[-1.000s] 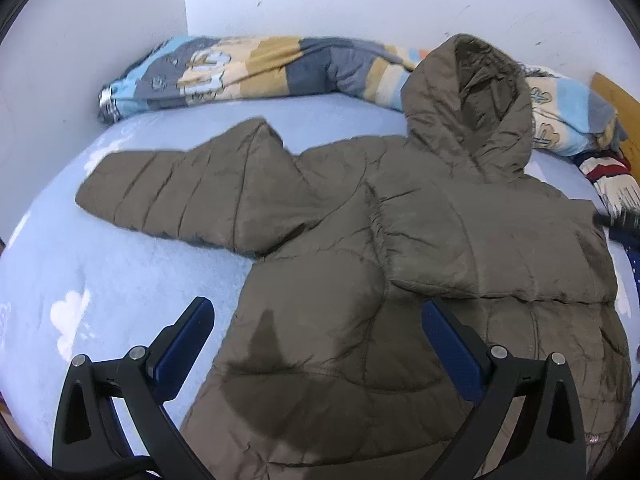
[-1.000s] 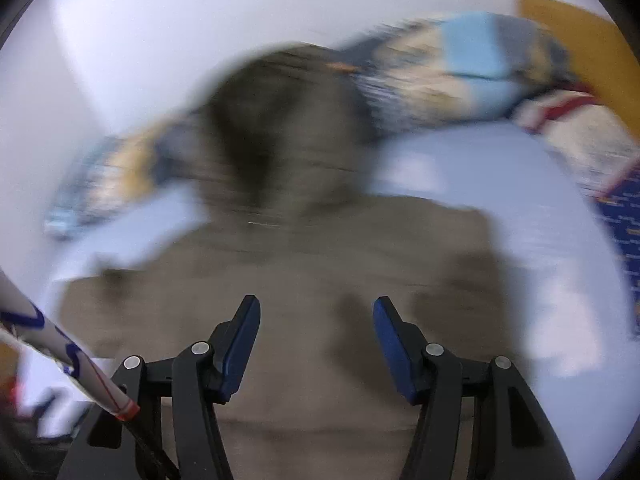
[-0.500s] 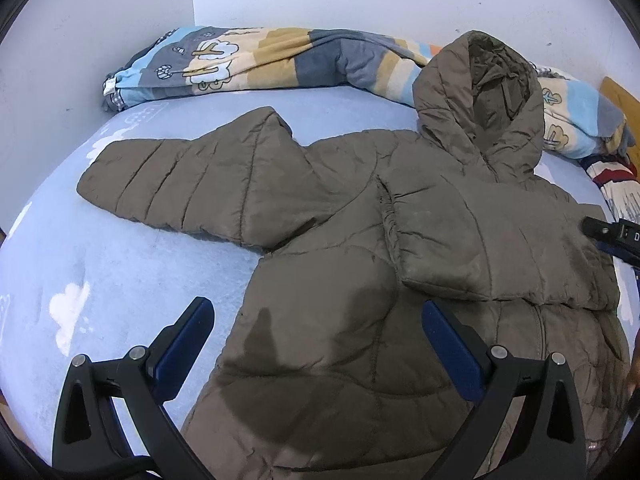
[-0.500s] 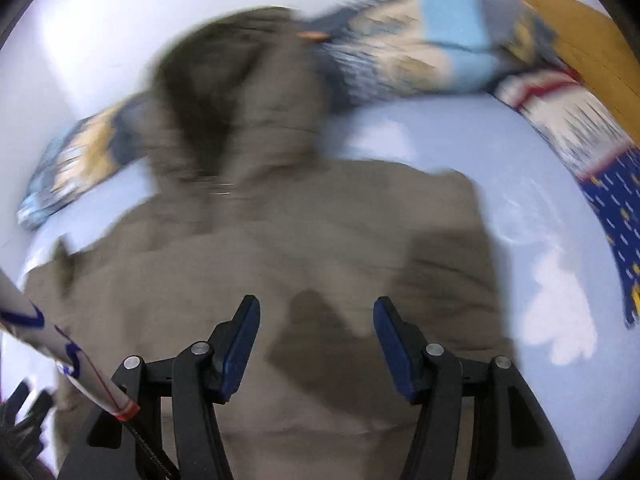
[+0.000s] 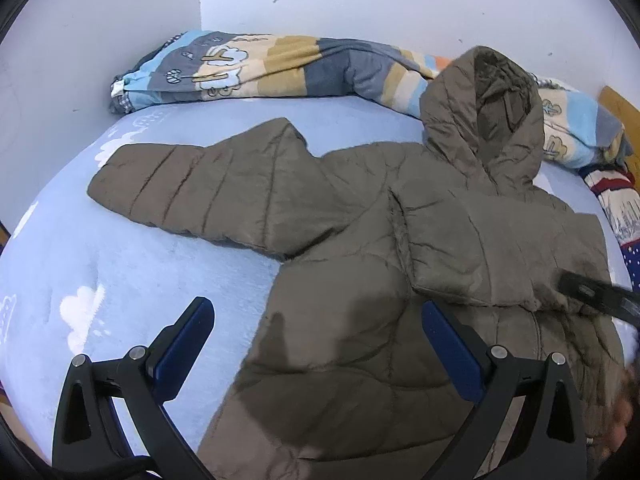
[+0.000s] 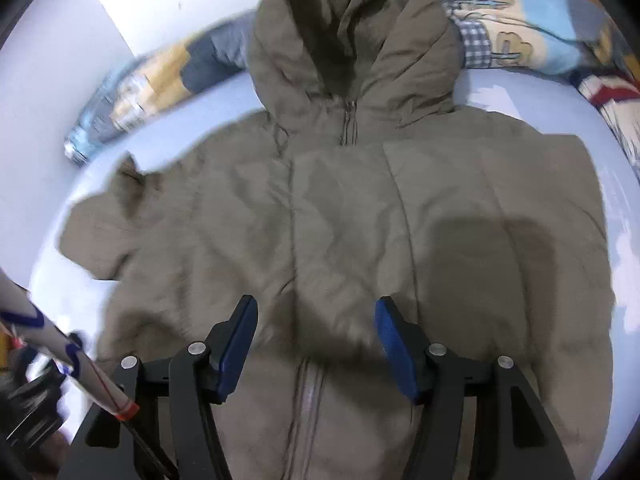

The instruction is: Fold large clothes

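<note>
A brown quilted hooded jacket [image 5: 360, 280] lies front up on a light blue bed. Its left sleeve [image 5: 192, 188] is stretched out to the left. Its right sleeve [image 5: 500, 248] is folded across the chest. The hood [image 5: 484, 112] points to the wall. My left gripper [image 5: 316, 344] is open and empty above the jacket's lower left side. My right gripper [image 6: 316, 344] is open and empty above the zipper [image 6: 308, 396] in the jacket's [image 6: 360, 220] middle; it also shows at the right edge of the left wrist view [image 5: 596, 296].
A striped rolled blanket [image 5: 280, 68] lies along the white wall behind the jacket. Patterned bedding [image 5: 616, 196] sits at the far right by a wooden board [image 5: 620, 108]. The blue sheet [image 5: 100, 280] lies bare left of the jacket.
The right gripper has moved left and forward over the jacket, from its right side to the zipper line. The left gripper has drifted slightly; the jacket has not moved.
</note>
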Available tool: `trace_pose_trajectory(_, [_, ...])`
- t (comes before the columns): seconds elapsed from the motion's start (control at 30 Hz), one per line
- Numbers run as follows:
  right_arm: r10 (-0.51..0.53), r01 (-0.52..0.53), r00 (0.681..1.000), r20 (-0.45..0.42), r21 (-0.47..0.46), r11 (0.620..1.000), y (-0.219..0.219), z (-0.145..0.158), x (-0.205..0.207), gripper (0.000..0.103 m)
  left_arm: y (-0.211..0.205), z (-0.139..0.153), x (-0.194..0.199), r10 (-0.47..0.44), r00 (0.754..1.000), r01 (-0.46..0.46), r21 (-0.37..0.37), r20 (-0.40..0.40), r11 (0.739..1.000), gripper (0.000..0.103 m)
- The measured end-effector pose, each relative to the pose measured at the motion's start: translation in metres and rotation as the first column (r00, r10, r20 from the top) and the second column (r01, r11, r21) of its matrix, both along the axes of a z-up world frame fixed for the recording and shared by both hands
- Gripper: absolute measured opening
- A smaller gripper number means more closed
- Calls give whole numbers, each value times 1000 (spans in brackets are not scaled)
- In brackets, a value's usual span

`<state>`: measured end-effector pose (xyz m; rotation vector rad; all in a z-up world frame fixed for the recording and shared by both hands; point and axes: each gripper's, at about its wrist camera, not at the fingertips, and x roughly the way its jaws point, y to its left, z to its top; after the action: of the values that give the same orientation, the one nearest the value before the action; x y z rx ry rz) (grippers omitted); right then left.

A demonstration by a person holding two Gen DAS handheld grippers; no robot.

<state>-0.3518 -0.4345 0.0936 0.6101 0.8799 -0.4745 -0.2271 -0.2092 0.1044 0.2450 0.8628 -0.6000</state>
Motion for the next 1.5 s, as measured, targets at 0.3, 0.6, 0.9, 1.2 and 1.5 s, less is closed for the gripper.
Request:
trace_pose_trajectory(0.3, [-158, 159, 984, -89, 13, 987, 38, -10, -85, 81, 7, -1, 3, 15, 1000, -15, 11, 1, 1000, 103])
trace_pose_trajectory(0.6, [-72, 70, 978, -196, -19, 997, 55, -42, -66, 85, 10, -14, 15, 23, 1000, -23, 60, 1, 998, 103])
trace_pose_trajectory(0.9, [15, -19, 996, -82, -47, 999, 68, -16, -59, 85, 46, -7, 52, 136, 990, -136, 17, -19, 991, 103])
trace_pose_trajectory(1.2, [14, -14, 999, -53, -2, 1000, 68, -15, -53, 85, 109, 17, 102, 249, 968, -249, -37, -4, 968, 103])
trace_pose_trajectory(1.5, [20, -20, 999, -42, -9, 1000, 71, -9, -56, 85, 185, 11, 219, 383, 904, -401, -67, -193, 914, 99])
